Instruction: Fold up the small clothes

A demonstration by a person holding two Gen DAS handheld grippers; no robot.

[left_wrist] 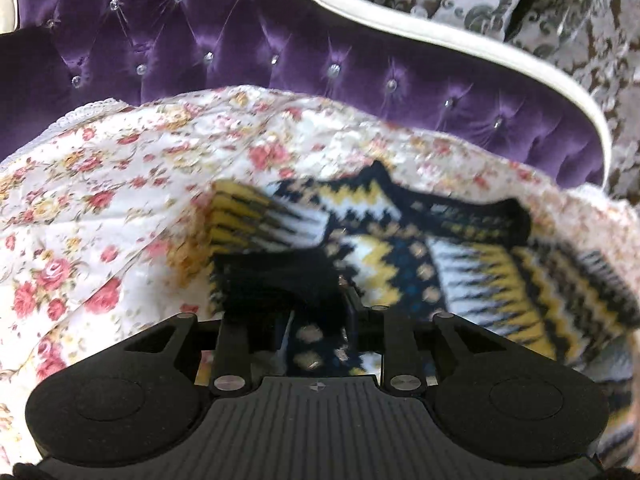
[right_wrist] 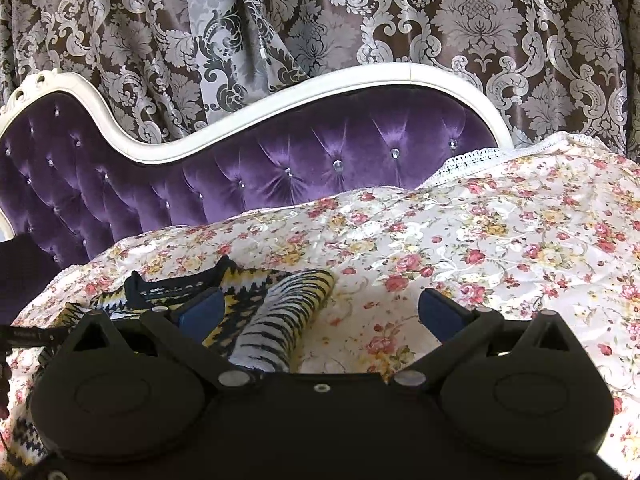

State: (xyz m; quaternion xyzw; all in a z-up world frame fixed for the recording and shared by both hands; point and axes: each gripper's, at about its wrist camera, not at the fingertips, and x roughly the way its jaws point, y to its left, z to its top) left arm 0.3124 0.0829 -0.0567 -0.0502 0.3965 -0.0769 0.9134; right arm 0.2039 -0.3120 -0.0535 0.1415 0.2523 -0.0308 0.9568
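Note:
A small knitted sweater [left_wrist: 420, 248] in navy, yellow and white zigzag lies on a floral bedspread [left_wrist: 100, 184]. My left gripper [left_wrist: 316, 300] is shut on the sweater's dark edge, and cloth drapes over its fingers and hides them. In the right wrist view the sweater [right_wrist: 280, 312] lies at the lower left with one striped sleeve pointing up and right. My right gripper [right_wrist: 320, 312] is open, its blue-padded fingers [right_wrist: 200, 312] spread wide just above the sleeve and the bedspread [right_wrist: 500, 240].
A purple tufted headboard [right_wrist: 280, 168] with a white frame [right_wrist: 240, 120] stands behind the bed. Brown and silver damask curtains [right_wrist: 480, 32] hang behind it. The bedspread has a lace edge [right_wrist: 468, 160] near the headboard.

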